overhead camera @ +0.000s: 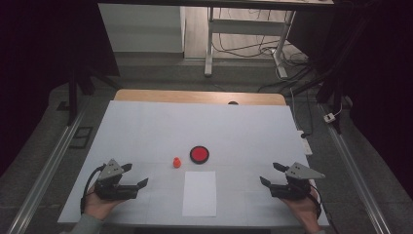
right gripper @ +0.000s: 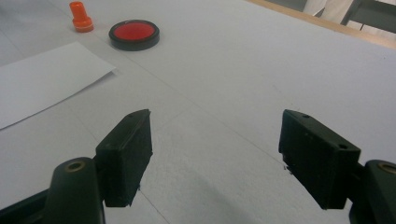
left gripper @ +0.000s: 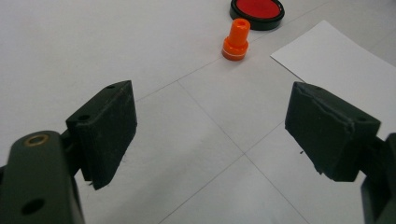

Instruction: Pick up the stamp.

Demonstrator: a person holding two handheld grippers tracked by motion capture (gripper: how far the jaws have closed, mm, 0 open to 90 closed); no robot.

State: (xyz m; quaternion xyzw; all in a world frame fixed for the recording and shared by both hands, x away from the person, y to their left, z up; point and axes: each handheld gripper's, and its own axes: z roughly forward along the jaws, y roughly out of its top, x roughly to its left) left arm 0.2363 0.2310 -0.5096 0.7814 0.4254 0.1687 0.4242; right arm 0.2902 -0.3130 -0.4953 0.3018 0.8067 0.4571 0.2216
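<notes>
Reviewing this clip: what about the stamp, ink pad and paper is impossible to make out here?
- Orange stamp: its printing face rests on the table, hidden in every view.
- Red ink pad: too small in the high view to tell wet from dry; top edge cut off in the left gripper view.
- White paper: cut off by the frame edge in both gripper views; any faint marks too small to see.
- Small dark thing at the table's far edge: too small to identify.

Table (overhead camera: pixel 146 122) covered by a white sheet, wooden edge at the far side. Lying on it: an orange stamp (overhead camera: pixel 177 162) upright, a round red ink pad (overhead camera: pixel 199 154) just beside it, and a white paper sheet (overhead camera: pixel 200 193), all between the two grippers.
</notes>
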